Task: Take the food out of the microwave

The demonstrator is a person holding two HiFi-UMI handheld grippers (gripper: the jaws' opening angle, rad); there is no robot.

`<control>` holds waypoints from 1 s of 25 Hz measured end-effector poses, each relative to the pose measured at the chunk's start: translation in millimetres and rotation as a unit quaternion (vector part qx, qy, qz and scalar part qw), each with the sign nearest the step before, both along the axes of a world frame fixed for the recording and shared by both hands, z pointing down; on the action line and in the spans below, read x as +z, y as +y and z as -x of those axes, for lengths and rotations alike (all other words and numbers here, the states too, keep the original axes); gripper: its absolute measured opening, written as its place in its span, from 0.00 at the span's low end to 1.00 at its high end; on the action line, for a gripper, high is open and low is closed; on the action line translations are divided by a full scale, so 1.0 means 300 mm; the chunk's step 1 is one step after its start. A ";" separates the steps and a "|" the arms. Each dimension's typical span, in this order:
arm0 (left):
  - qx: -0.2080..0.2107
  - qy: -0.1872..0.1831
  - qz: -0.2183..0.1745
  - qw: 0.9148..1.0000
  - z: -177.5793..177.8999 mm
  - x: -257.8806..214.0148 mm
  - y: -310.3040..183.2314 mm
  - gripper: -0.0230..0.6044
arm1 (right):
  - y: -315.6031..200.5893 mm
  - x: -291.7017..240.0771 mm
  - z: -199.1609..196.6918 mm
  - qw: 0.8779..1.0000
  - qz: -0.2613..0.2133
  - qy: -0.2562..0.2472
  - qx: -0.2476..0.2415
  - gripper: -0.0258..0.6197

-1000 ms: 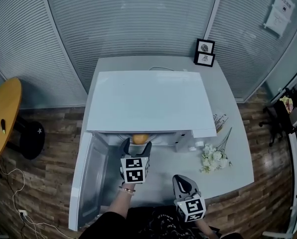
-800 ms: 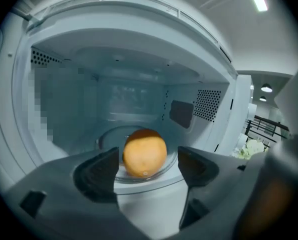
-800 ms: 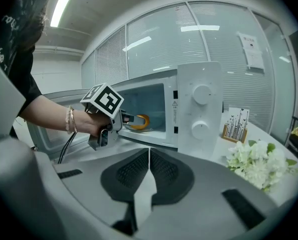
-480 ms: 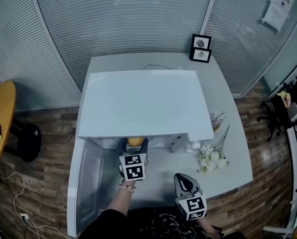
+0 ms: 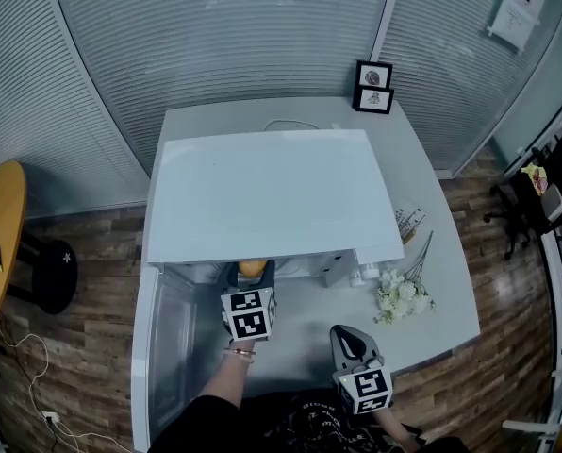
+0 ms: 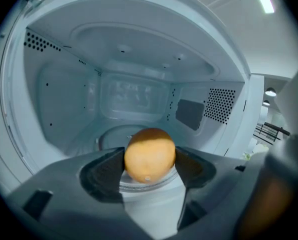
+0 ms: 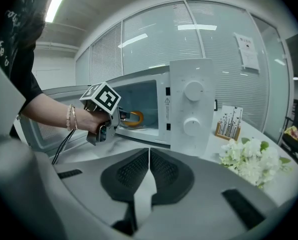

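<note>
White table (image 5: pixel 305 317) under microwave (image 5: pixel 272 192) (wood floor (image 5: pixel 83 347), blinds (image 5: pixel 215 36))

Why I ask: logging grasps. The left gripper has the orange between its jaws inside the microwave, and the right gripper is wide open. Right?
No: the right gripper is shut, jaws together, per the right gripper view. The left gripper, jaws just closing, does have the orange between them inside the microwave.
</note>
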State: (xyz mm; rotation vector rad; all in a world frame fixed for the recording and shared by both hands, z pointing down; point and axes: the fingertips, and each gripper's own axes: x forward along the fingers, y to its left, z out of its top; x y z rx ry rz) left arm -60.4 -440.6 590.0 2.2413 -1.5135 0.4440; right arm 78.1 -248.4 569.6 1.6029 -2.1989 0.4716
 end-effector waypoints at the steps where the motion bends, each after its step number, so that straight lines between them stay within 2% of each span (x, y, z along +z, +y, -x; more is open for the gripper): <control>1: 0.001 0.001 -0.002 1.000 0.000 -0.007 0.004 0.55 | 0.000 -0.002 0.002 1.000 -0.001 0.000 0.001 0.05; 7: 0.021 -0.014 -0.034 0.999 -0.014 -0.076 0.060 0.55 | 0.011 -0.014 0.017 1.000 -0.012 -0.009 0.010 0.05; 15: 0.045 -0.018 -0.055 0.997 -0.009 -0.134 0.201 0.55 | 0.053 -0.026 0.030 0.999 -0.028 -0.020 0.030 0.05; 25: 0.049 0.001 -0.074 0.996 0.022 -0.198 0.331 0.55 | 0.128 -0.025 0.038 0.999 -0.037 -0.017 0.035 0.05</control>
